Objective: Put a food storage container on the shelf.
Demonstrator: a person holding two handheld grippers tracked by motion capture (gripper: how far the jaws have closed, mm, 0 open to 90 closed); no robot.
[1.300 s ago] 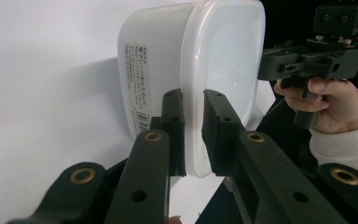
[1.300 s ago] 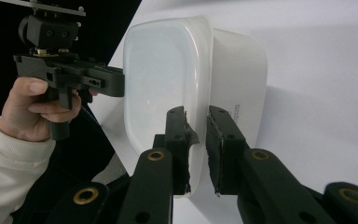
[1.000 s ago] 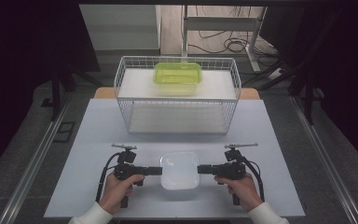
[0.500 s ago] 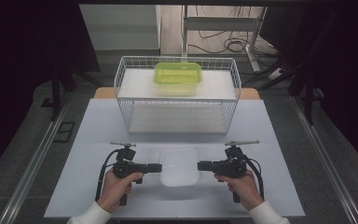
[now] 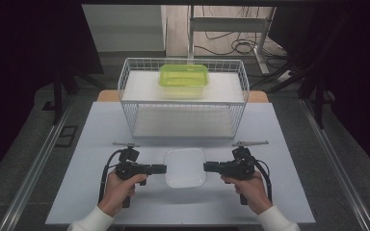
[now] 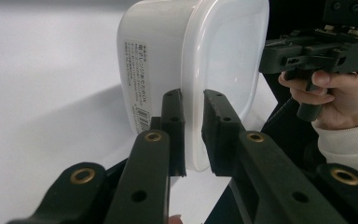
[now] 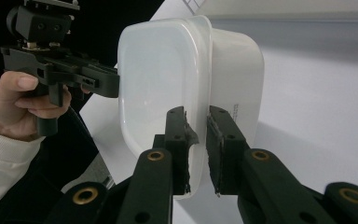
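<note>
A white lidded plastic container [image 5: 185, 167] is held at the near middle of the surface [image 5: 101, 125]. Its left rim is pinched by the left claw [image 6: 193, 135], its right rim by the right claw [image 7: 196, 140].

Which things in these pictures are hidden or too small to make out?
- White container: in the high view its lid hides what is inside.
- Label on the container's side: in the left gripper view the print is too small to read.
- Green container in the wire basket: in the high view its contents are too far off to tell.
</note>
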